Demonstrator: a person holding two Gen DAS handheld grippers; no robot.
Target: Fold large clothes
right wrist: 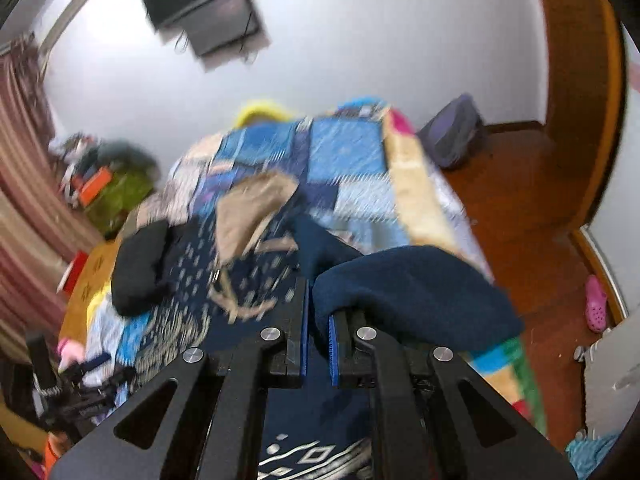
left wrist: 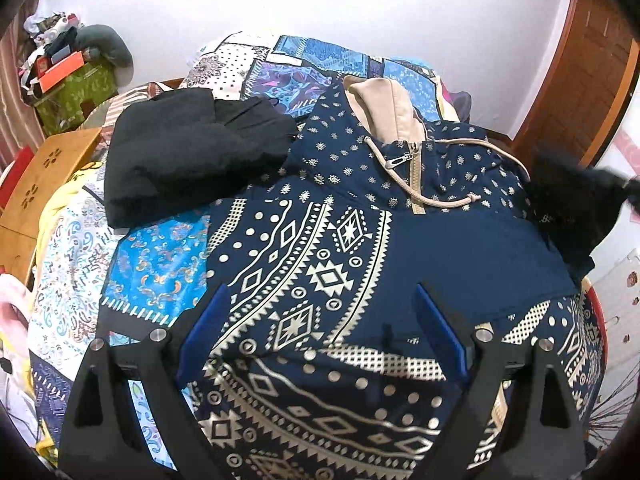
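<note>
A navy hoodie with cream geometric print, a beige hood lining and a zip lies spread on the patchwork bed. My left gripper is open, its blue pads just above the hoodie's lower front and holding nothing. My right gripper is shut on a plain navy part of the hoodie, probably a sleeve, and holds it lifted above the bed; the right wrist view is blurred. The right gripper shows as a dark blur at the right edge of the left wrist view.
A folded black garment lies on the bed left of the hoodie. The patchwork bedspread covers the bed. A wooden stool and a cluttered green box stand at the left. Wooden floor lies to the right.
</note>
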